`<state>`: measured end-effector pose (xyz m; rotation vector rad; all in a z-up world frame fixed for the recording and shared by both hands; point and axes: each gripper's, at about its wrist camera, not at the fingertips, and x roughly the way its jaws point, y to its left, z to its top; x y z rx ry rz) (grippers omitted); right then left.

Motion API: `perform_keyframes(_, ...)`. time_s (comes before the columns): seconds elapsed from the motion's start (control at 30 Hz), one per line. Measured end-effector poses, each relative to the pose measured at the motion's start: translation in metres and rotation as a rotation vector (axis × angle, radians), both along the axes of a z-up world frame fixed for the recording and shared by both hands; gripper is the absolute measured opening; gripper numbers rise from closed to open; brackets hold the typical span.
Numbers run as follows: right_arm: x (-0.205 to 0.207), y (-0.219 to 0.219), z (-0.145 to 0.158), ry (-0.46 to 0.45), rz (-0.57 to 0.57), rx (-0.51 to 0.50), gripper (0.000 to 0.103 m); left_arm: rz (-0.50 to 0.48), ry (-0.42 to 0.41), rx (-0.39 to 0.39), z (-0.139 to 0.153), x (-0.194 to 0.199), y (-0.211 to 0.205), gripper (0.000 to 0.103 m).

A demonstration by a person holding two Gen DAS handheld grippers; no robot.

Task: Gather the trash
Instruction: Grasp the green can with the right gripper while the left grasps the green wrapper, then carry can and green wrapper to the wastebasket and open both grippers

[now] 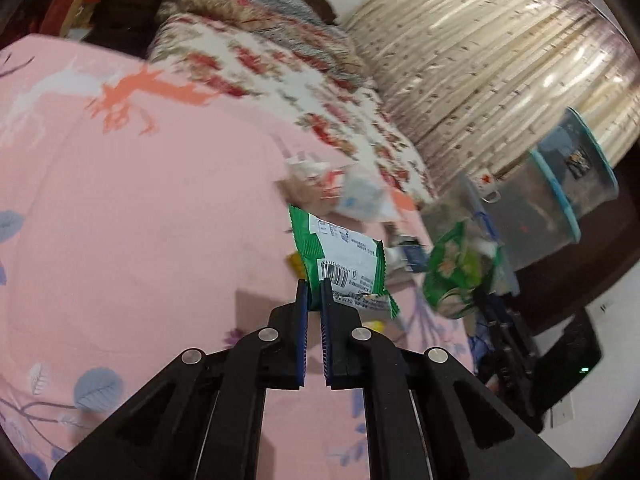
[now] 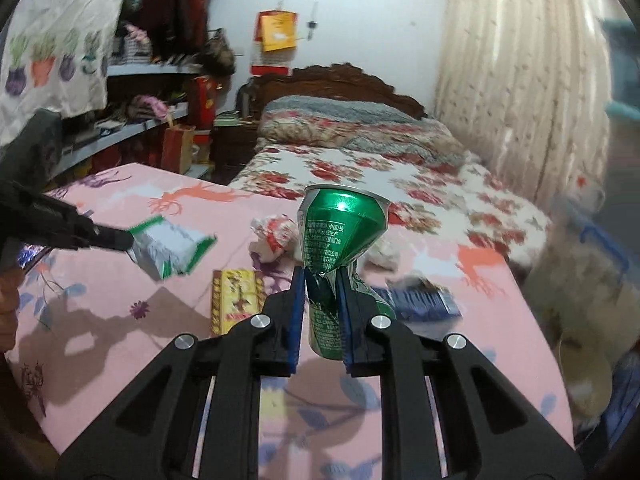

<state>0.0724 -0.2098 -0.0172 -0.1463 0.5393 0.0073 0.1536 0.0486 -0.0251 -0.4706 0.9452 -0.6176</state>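
Observation:
My left gripper (image 1: 315, 286) is shut on a green and white snack wrapper (image 1: 340, 256) and holds it above the pink bedsheet (image 1: 140, 220). The wrapper (image 2: 172, 246) and the left gripper (image 2: 120, 240) also show in the right wrist view. My right gripper (image 2: 320, 276) is shut on a crushed green can (image 2: 340, 232), held upright above the sheet. In the left wrist view the can (image 1: 456, 268) shows at the right, blurred. Crumpled white and red paper (image 2: 276, 236), a yellow packet (image 2: 236, 300) and a blue box (image 2: 420, 300) lie on the sheet.
A clear plastic bin with a blue rim (image 1: 560, 200) stands right of the bed edge. A floral quilt (image 2: 380, 176) covers the far bed. A curtain (image 2: 520, 80) hangs at the right. Cluttered shelves (image 2: 140, 120) stand at the left.

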Motion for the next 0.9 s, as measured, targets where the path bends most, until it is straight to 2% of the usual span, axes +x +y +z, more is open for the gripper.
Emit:
perform_keyframes(0.2,-0.015,-0.049,-0.021,0.043,-0.109,0.064,0.018,-0.109,-0.033,0.035,0.019,-0.001,-0.059,0.005)
perform_keyframes(0.4,-0.035,-0.105,-0.02,0.009,-0.219,0.107,0.018,-0.257,-0.048,0.087,0.026,0.006,-0.151,0.005)
perform_keyframes(0.67,-0.067,-0.214,-0.013,-0.059,-0.406,0.161,0.018,-0.488,-0.1,0.162,0.037,0.017,-0.32,0.005)
perform_keyframes(0.8,-0.082,-0.286,-0.009,-0.08,-0.514,0.184,0.018,-0.606,-0.127,0.189,0.04,0.018,-0.42,0.005)
perform_keyframes(0.9,-0.087,-0.339,-0.012,-0.076,-0.583,0.216,0.018,-0.659,-0.137,0.202,0.034,0.017,-0.477,0.005)
